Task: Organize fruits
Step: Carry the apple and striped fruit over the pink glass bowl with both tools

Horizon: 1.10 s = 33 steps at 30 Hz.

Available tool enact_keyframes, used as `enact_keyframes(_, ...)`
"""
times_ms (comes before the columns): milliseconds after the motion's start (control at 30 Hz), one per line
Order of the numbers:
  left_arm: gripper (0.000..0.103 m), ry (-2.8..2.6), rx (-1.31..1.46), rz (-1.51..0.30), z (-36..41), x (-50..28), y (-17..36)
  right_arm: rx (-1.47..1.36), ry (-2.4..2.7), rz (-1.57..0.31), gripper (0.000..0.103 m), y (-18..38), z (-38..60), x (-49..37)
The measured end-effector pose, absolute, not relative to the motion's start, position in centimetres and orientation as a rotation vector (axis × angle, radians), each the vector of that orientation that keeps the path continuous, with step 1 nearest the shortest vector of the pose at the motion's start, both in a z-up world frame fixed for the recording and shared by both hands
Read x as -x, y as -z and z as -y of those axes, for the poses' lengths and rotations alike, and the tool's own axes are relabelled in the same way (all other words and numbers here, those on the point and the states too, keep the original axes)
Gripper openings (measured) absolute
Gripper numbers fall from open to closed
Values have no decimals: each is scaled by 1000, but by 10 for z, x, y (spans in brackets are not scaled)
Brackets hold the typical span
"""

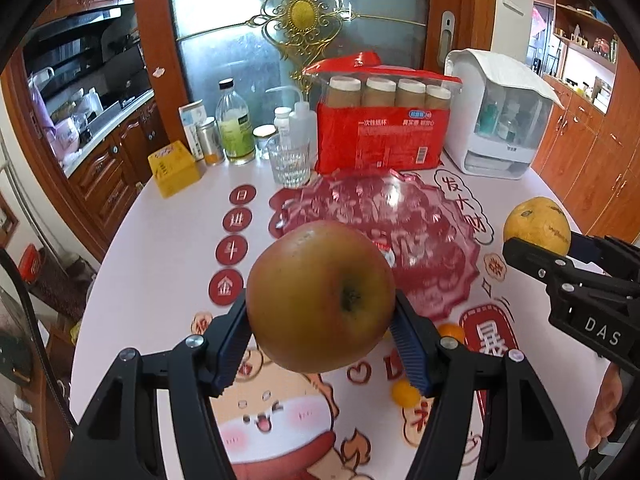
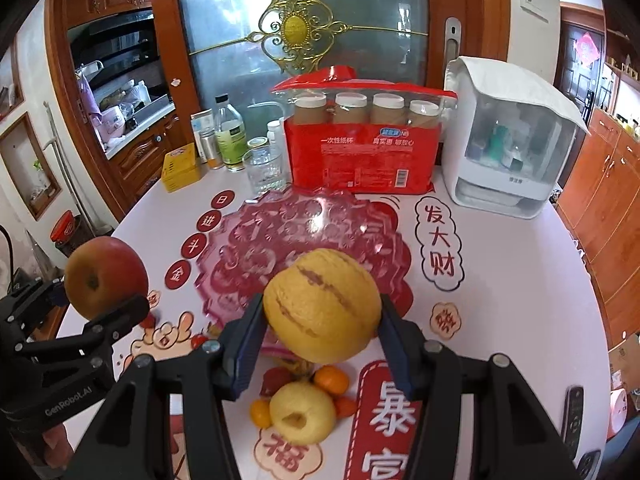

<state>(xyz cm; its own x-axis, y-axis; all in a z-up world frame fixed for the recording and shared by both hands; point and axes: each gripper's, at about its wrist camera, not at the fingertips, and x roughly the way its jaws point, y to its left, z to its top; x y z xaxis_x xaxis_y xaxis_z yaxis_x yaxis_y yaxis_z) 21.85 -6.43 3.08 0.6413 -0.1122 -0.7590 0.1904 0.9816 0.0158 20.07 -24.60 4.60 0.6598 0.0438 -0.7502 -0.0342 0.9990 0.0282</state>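
The left tool (image 1: pixel 320 332) is clamped on a reddish-brown apple (image 1: pixel 320 296), jaws part open around it, held above the tabletop (image 1: pixel 168 248). The right tool (image 2: pixel 320 344) grips a yellow orange (image 2: pixel 322 306) the same way. Both fruits hang just short of a clear pink glass dish (image 2: pixel 296 232), which lies ahead and below, between the two tools. More fruit, a yellow apple (image 2: pixel 302 412) and small tangerines (image 2: pixel 330 378), sits on the tabletop beneath the right tool.

Your two wrist cameras sit side by side above the table (image 1: pixel 168 248), angled down and forward toward the glass door (image 2: pixel 304 40). Both see the same glass plate (image 1: pixel 384 216) close ahead.
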Motion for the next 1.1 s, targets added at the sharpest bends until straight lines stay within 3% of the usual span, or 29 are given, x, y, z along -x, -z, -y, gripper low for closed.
enact_keyframes(333,65,184,-81,-886,91,-287,-12,-30,-40,-903,55,-30,260,-266)
enact_keyframes(1100,65,163,-48,-1097,119,-364,115,-61,-47,-1069,55,92,277,-326)
